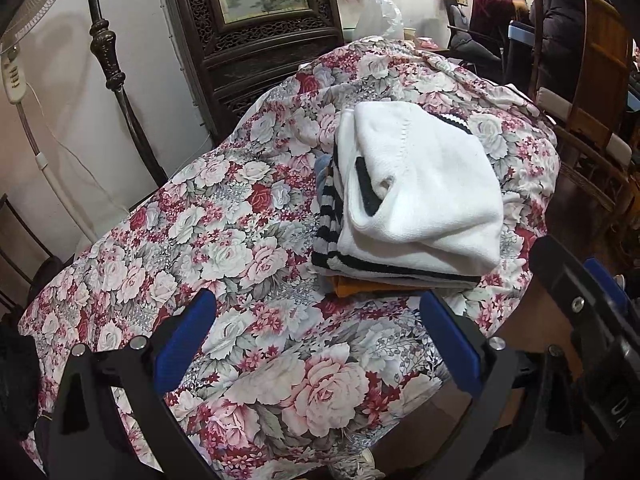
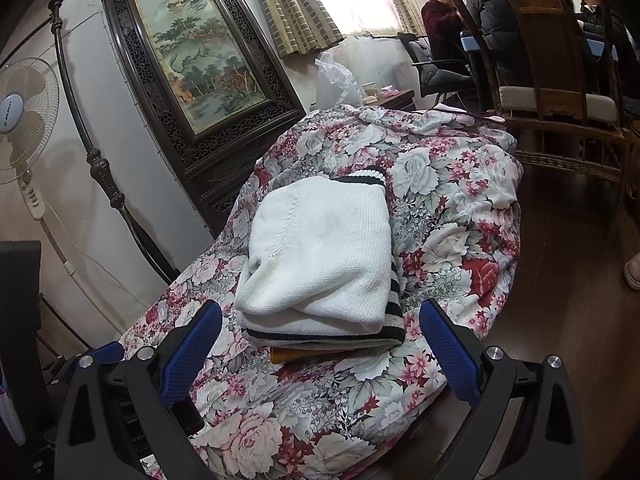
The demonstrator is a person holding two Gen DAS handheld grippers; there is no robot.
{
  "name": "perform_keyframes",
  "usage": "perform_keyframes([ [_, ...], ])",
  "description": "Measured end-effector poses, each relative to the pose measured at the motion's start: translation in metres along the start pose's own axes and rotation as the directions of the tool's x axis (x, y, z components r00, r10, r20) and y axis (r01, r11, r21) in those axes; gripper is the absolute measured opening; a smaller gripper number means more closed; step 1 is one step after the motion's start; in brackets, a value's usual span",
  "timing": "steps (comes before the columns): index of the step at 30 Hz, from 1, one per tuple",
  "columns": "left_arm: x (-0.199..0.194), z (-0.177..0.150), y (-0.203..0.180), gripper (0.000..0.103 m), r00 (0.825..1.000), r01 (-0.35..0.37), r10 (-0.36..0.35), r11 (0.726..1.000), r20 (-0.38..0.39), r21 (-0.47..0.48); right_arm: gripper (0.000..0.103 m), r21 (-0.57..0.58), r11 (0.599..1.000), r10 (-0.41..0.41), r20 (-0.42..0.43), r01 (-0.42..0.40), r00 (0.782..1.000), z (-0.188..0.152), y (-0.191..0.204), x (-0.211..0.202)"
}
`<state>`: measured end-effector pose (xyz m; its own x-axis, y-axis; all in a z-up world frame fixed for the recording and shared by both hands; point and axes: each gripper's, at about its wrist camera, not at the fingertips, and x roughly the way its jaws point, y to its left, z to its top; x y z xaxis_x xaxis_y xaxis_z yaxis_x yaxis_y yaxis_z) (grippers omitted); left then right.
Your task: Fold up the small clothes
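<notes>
A folded white knit sweater with black trim (image 1: pixel 420 188) tops a small stack of folded clothes on the floral cloth (image 1: pixel 224 240). Under it lie a black-and-white striped piece (image 1: pixel 328 216) and an orange piece (image 1: pixel 360 286). The sweater also shows in the right wrist view (image 2: pixel 320 256), with the striped piece (image 2: pixel 394 304) and the orange piece (image 2: pixel 296 354). My left gripper (image 1: pixel 316 320) is open and empty, just short of the stack's near edge. My right gripper (image 2: pixel 320 332) is open and empty, its fingers either side of the stack's near edge. The right gripper's body shows at the right of the left wrist view (image 1: pixel 592 320).
A carved dark frame with a painting (image 2: pixel 200 60) leans on the wall behind. A standing fan (image 2: pixel 20 120) and a dark bedpost (image 2: pixel 104 176) are at the left. A wooden chair (image 2: pixel 560 92) stands at the right. People sit at a table (image 2: pixel 444 20) beyond.
</notes>
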<state>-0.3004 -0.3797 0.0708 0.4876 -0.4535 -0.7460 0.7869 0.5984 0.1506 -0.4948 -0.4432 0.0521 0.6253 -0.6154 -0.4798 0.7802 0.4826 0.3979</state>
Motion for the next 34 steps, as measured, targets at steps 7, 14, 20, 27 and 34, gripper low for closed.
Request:
perform_keyframes([
  [7,-0.002,0.003,-0.007,0.099,1.0,-0.01,0.01,1.0,0.016,0.019,0.099,0.002,1.0,0.003,0.0,-0.003,1.0,0.001,-0.001,0.002],
  [14,-0.01,0.003,-0.014,0.099,0.995,-0.072,0.067,0.996,0.078,0.056,0.099,0.015,1.0,0.003,0.007,-0.003,1.0,-0.002,0.0,0.0],
  [20,-0.011,0.003,-0.016,0.099,0.996,-0.062,0.057,0.996,0.075,0.064,0.099,0.036,0.999,-0.005,0.015,0.004,1.0,-0.005,0.001,-0.003],
  [27,-0.01,0.003,-0.015,0.099,0.998,-0.023,0.02,0.998,0.052,0.055,0.099,0.058,0.998,-0.017,0.024,0.016,1.0,-0.01,-0.002,-0.013],
  [34,-0.011,0.002,-0.016,0.099,0.998,-0.03,0.027,0.998,0.059,0.061,0.099,0.059,0.998,-0.016,0.024,0.015,1.0,-0.009,-0.002,-0.011],
])
